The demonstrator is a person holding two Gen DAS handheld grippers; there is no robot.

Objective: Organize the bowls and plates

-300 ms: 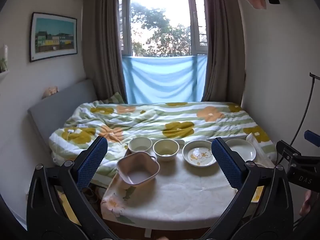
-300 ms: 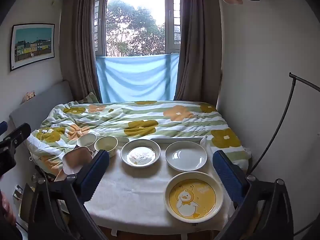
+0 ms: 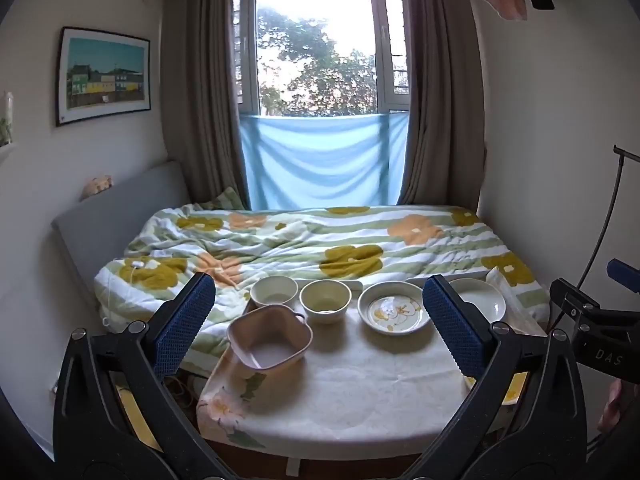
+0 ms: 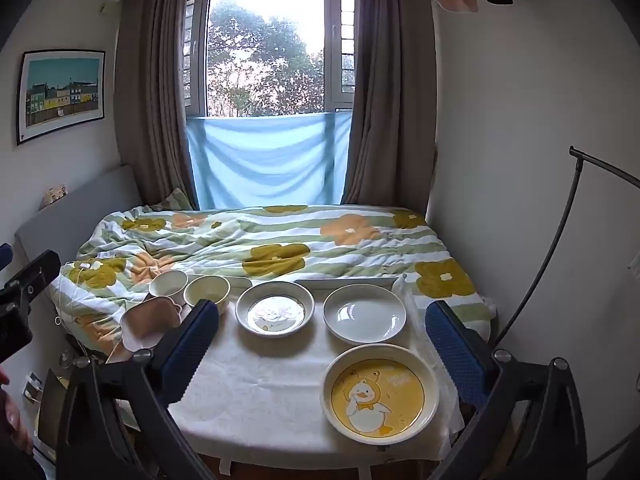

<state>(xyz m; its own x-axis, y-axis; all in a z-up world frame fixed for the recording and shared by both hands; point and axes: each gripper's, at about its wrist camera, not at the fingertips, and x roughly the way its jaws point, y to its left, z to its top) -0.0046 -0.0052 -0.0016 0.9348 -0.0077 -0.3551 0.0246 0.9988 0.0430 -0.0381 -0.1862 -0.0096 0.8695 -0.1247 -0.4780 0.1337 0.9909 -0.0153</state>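
On the cloth-covered table (image 3: 340,392) stand a pink square bowl (image 3: 270,338), a white bowl (image 3: 274,291), a cream bowl (image 3: 325,300), a patterned plate (image 3: 394,313) and a plain white plate (image 3: 480,300). In the right wrist view a yellow duck plate (image 4: 380,394) lies at the front right, with the plain white plate (image 4: 364,314) and patterned plate (image 4: 275,314) behind it. My left gripper (image 3: 320,328) is open and empty above the table's near side. My right gripper (image 4: 322,348) is open and empty, held above the near edge.
A bed with a flowered quilt (image 3: 320,240) lies right behind the table. A wall (image 4: 520,160) and a black lamp stand (image 4: 560,220) are to the right. A window with curtains (image 3: 324,80) is at the back.
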